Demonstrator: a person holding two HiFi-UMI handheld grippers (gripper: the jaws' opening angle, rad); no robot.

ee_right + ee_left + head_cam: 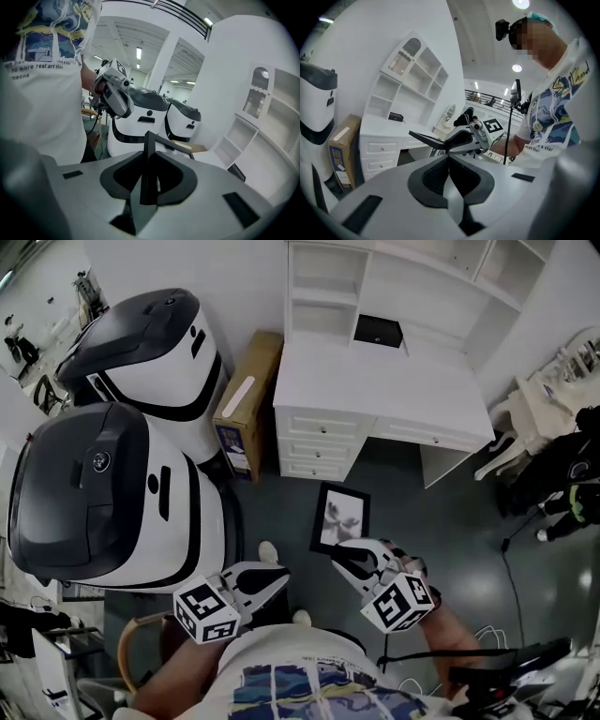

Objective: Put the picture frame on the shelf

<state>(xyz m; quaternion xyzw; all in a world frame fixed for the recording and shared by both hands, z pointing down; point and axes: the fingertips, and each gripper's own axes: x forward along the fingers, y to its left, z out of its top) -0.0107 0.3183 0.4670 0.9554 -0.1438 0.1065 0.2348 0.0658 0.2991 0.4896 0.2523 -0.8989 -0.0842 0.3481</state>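
Observation:
A black picture frame (340,517) with a pale print hangs tilted over the dark floor in front of the white desk (384,381) with its shelf unit (319,287). My right gripper (345,554) is shut on the frame's near edge. In the right gripper view the frame (150,159) stands edge-on between the pads. My left gripper (279,577) is shut and holds nothing, low and left of the frame; its jaws (449,161) meet. The left gripper view shows the frame (424,138) sticking out of the right gripper towards the desk (389,126).
Two big white-and-black machines (103,493) (150,343) fill the left. A cardboard box (247,404) leans between them and the desk. A small black box (378,331) sits on the desk's back. A white chair (525,418) stands at the right.

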